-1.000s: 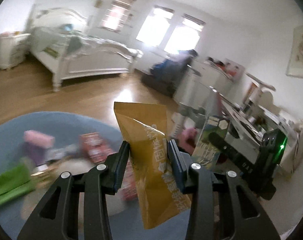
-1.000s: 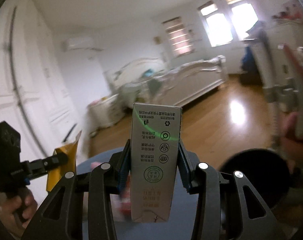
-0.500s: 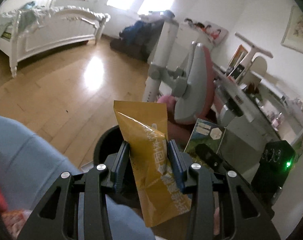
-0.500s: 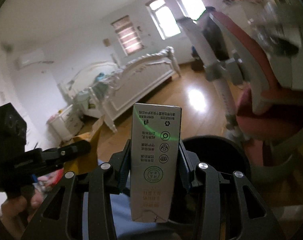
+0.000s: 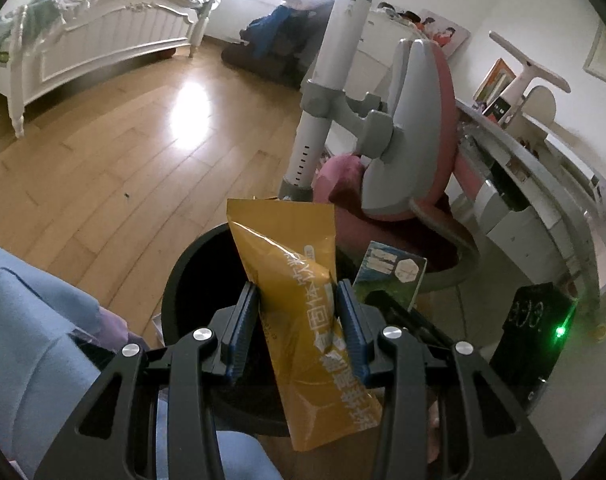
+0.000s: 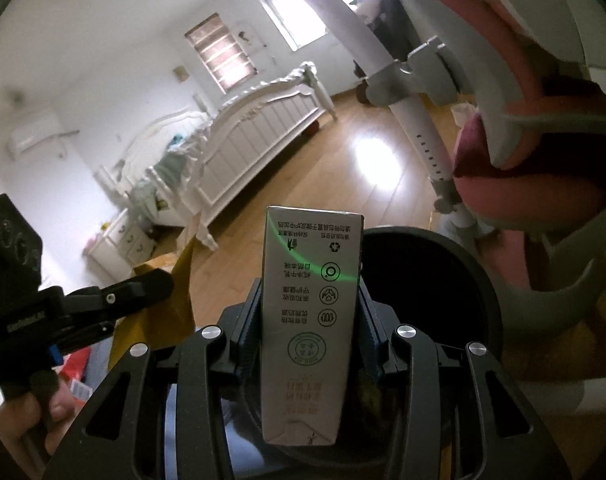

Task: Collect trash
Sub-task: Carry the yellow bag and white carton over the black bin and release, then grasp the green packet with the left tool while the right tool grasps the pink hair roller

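Observation:
My left gripper (image 5: 297, 300) is shut on a yellow snack bag (image 5: 303, 304) and holds it upright over a round black trash bin (image 5: 191, 264). My right gripper (image 6: 309, 300) is shut on a grey drink carton (image 6: 311, 312), held over the same bin (image 6: 463, 280). The carton (image 5: 391, 272) and the right gripper's body show at the right of the left wrist view. The left gripper (image 6: 103, 304) with the bag (image 6: 175, 304) shows at the left of the right wrist view.
A pink and grey desk chair (image 5: 403, 140) stands just behind the bin, with a desk (image 5: 543, 168) to its right. A blue rug (image 5: 31, 340) lies at the left. A white bed (image 5: 95, 40) stands far across the wooden floor (image 5: 123, 140).
Both grippers have swung from the rug to the bin, still holding the bag and the carton. The bin now lies right beneath both.

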`<state>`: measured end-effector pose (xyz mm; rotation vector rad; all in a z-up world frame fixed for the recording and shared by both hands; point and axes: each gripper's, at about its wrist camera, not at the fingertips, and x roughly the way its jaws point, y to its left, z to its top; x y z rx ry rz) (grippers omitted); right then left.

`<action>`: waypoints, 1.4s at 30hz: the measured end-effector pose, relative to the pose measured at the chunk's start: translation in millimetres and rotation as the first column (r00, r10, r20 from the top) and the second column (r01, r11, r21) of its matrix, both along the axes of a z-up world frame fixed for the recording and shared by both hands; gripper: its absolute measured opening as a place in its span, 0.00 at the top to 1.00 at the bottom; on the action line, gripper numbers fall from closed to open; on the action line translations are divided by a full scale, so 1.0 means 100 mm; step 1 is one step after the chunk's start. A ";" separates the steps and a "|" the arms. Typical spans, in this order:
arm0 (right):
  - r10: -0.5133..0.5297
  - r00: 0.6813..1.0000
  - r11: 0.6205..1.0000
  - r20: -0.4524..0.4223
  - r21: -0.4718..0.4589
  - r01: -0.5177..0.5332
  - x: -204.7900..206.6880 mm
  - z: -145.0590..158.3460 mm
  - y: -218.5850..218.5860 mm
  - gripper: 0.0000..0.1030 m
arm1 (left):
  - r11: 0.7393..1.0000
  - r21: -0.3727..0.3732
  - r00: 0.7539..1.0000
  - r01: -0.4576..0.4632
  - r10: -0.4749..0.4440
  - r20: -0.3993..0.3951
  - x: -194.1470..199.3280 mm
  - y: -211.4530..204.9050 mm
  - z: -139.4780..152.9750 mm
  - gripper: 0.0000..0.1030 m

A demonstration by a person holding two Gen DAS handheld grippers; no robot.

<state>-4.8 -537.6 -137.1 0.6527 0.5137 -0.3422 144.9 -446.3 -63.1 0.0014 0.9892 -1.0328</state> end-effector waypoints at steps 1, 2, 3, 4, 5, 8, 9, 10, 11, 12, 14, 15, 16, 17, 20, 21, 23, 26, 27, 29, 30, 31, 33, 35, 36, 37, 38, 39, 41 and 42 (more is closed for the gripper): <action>-0.001 1.000 1.000 -0.001 0.003 0.001 0.00 0.00 0.00 0.58 | 1.000 0.006 1.000 0.002 -0.002 0.005 0.00 -0.03 -0.01 0.59; 0.001 1.000 1.000 -0.001 0.008 -0.001 0.01 -0.01 0.00 0.56 | 1.000 0.013 1.000 0.006 -0.006 0.011 0.00 -0.05 -0.01 0.58; 0.000 1.000 1.000 -0.006 0.013 0.000 0.01 0.00 0.01 0.56 | 1.000 0.025 1.000 0.004 -0.005 0.023 0.00 -0.07 -0.01 0.56; 0.004 1.000 1.000 -0.013 0.018 -0.003 0.02 0.01 0.03 0.53 | 0.999 0.033 0.999 -0.005 0.003 0.035 -0.01 -0.11 -0.01 0.41; 0.001 1.000 1.000 -0.021 0.022 -0.001 0.02 0.02 0.05 0.40 | 0.999 0.036 0.999 -0.023 0.021 0.049 0.00 -0.10 0.01 0.22; -0.026 1.000 0.999 -0.001 0.024 0.026 -0.04 0.07 0.03 0.23 | 0.998 0.012 0.996 -0.055 0.054 0.077 -0.01 -0.03 0.11 0.15; -0.026 1.000 0.999 -0.004 0.020 0.027 -0.05 0.09 0.03 0.23 | 0.999 0.013 0.996 -0.052 0.051 0.072 -0.01 -0.01 0.13 0.15; -0.029 1.000 0.999 -0.006 0.017 0.029 -0.07 0.11 0.04 0.23 | 0.999 0.010 0.997 -0.053 0.052 0.062 -0.01 0.06 0.19 0.15; -0.030 1.000 0.999 0.000 0.021 0.030 -0.10 0.15 0.06 0.23 | 0.998 0.005 0.997 -0.058 0.057 0.057 -0.03 0.11 0.23 0.15; -0.026 1.000 0.999 0.009 0.032 0.026 -0.12 0.19 0.09 0.23 | 0.998 -0.009 0.997 -0.063 0.063 0.051 -0.06 0.19 0.30 0.15; -0.014 1.000 0.999 0.025 0.045 0.013 -0.16 0.27 0.15 0.23 | 0.997 -0.039 0.997 -0.060 0.062 0.052 -0.14 0.34 0.44 0.15; 0.002 0.999 0.999 0.033 0.045 -0.003 -0.17 0.33 0.23 0.23 | 0.997 -0.050 0.996 -0.063 0.066 0.062 -0.20 0.46 0.53 0.15; 0.017 0.999 0.999 0.041 0.042 -0.019 -0.17 0.38 0.30 0.23 | 0.996 -0.062 0.995 -0.063 0.067 0.070 -0.25 0.55 0.61 0.15; 0.041 0.998 0.998 0.047 0.035 -0.043 -0.15 0.44 0.40 0.23 | 0.995 -0.077 0.994 -0.064 0.070 0.080 -0.31 0.68 0.69 0.15; 0.133 0.990 0.991 0.050 0.009 -0.134 -0.02 0.63 0.76 0.23 | 0.992 -0.101 0.991 -0.076 0.087 0.106 -0.45 1.08 0.90 0.15; 0.162 0.985 0.987 0.053 0.004 -0.162 0.02 0.68 0.88 0.23 | 0.990 -0.109 0.988 -0.092 0.104 0.118 -0.49 1.29 0.98 0.15; 0.245 0.968 0.970 0.053 -0.011 -0.245 0.16 0.80 1.18 0.23 | 0.985 -0.122 0.981 -0.125 0.142 0.134 -0.54 1.65 1.09 0.15; 0.346 0.937 0.938 0.048 -0.026 -0.345 0.37 0.96 1.63 0.20 | 0.972 -0.131 0.963 -0.193 0.213 0.165 -0.57 2.18 1.21 0.15; 0.377 0.925 0.926 0.044 -0.030 -0.376 0.44 0.99 1.76 0.20 | 0.967 -0.128 0.954 -0.221 0.242 0.180 -0.58 2.36 1.23 0.15; 0.445 0.895 0.895 0.025 -0.039 -0.444 0.60 1.07 2.07 0.20 | 0.953 -0.114 0.933 -0.282 0.300 0.201 -0.55 2.82 1.23 0.15; 0.476 0.879 0.879 0.012 -0.044 -0.475 0.68 1.11 2.21 0.20 | 0.945 -0.100 0.923 -0.311 0.325 0.204 -0.52 3.04 1.21 0.15; 0.503 0.864 0.863 0.001 -0.048 -0.502 0.74 1.15 2.35 0.20 | 0.937 -0.082 0.913 -0.339 0.349 0.212 -0.49 3.24 1.18 0.15; 0.559 0.828 0.826 -0.027 -0.061 -0.560 0.87 1.21 2.60 0.20 | 0.928 -0.007 0.896 -0.373 0.363 0.257 -0.46 3.59 1.07 0.15; 0.635 0.768 0.765 -0.075 -0.075 -0.640 1.06 1.28 2.91 0.20 | 0.921 0.081 0.890 -0.381 0.342 0.303 -0.44 3.86 0.91 0.15; 0.670 0.736 0.732 -0.096 -0.080 -0.677 1.15 1.32 3.06 0.20 | 0.918 0.124 0.891 -0.376 0.322 0.320 -0.42 3.99 0.81 0.15; 0.703 0.701 0.696 -0.119 -0.086 -0.713 1.25 1.36 3.21 0.20 | 0.916 0.158 0.895 -0.369 0.303 0.328 -0.39 4.06 0.74 0.15; 0.733 0.665 0.659 -0.144 -0.091 -0.746 1.35 1.40 3.37 0.20 | 0.909 0.206 0.899 -0.361 0.281 0.337 -0.35 4.15 0.64 0.15; 0.756 0.634 0.628 -0.163 -0.095 -0.773 1.44 1.43 3.51 0.20 | 0.904 0.237 0.902 -0.355 0.264 0.343 -0.33 4.20 0.58 0.15; 0.807 0.551 0.544 -0.211 -0.097 -0.834 1.68 1.48 3.81 0.20 | 0.900 0.303 0.914 -0.313 0.200 0.353 -0.25 4.28 0.43 0.15; 0.820 0.523 0.515 -0.231 -0.099 -0.851 1.78 1.50 3.93 0.20 | 0.903 0.320 0.919 -0.287 0.165 0.358 -0.23 4.31 0.38 0.15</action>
